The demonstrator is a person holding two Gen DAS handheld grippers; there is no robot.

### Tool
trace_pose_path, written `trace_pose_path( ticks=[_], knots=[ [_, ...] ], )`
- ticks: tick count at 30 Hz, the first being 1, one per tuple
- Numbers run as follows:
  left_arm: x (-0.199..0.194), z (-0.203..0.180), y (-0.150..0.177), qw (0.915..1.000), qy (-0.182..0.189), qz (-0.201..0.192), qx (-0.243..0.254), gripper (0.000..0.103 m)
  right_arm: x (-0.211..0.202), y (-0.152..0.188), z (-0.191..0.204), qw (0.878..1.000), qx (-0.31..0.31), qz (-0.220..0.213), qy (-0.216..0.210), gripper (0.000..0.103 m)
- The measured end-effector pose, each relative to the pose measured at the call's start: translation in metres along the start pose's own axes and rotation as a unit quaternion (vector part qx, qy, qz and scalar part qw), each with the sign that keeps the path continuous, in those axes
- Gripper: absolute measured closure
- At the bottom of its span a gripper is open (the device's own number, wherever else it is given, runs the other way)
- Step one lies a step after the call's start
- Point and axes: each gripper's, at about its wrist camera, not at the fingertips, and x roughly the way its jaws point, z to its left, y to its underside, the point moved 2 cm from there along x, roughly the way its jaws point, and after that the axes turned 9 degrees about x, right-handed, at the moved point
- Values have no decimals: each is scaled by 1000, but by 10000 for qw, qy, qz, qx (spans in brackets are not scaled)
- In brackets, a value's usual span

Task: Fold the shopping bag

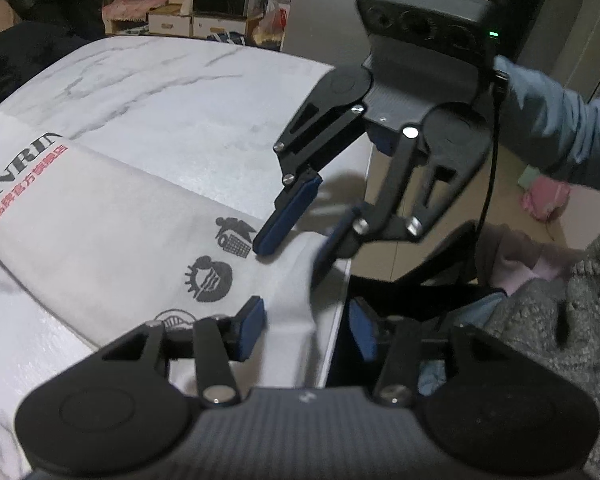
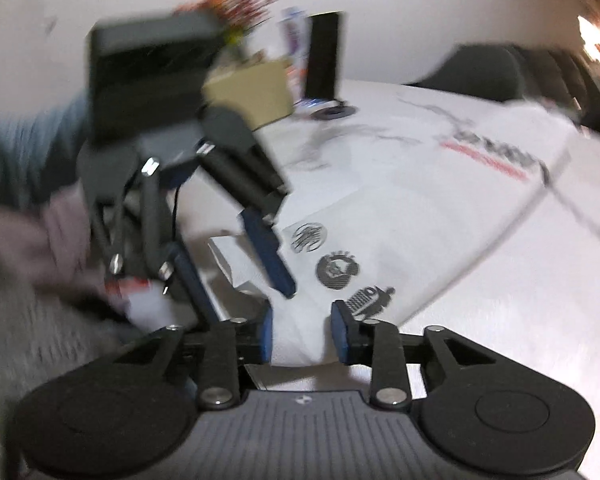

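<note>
Fingers (image 1: 256, 330) of both grippers apart astride white bag (image 1: 100, 220) edge

Shopping bag (image 1: 100, 208), white, flat on marble table (image 1: 172, 92). Dark capitals "ONRIN" at its 9 o'clock end, cut off by frame edge. Directly beneath, a red line of Chinese characters, too blurred to read. Three round black emblems (image 1: 208, 278) printed toward 5 o'clock; no legible lettering. Right wrist view: print motion-blurred, unreadable.
</note>
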Motion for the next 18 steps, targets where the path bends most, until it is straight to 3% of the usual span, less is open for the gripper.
trace_pose_path(
  ticks=[5, 11, 13, 18],
  knots=[
    [-6, 6, 11, 9996, -18, -235, -153, 58, -2, 2, -25, 9922, 1188, -250, -297, 89],
    [-14, 16, 21, 9978, -28, -472, -470, 61, -2, 5, -50, 9672, 2446, -326, -603, 103],
    [-16, 21, 24, 9964, -36, -564, -639, 64, -2, 6, -54, 9620, 2643, -282, -621, 103],
    [-21, 40, 38, 9856, -83, -874, -1447, 76, -3, 2, -51, 9645, 2584, -173, -509, 103]
  ],
)
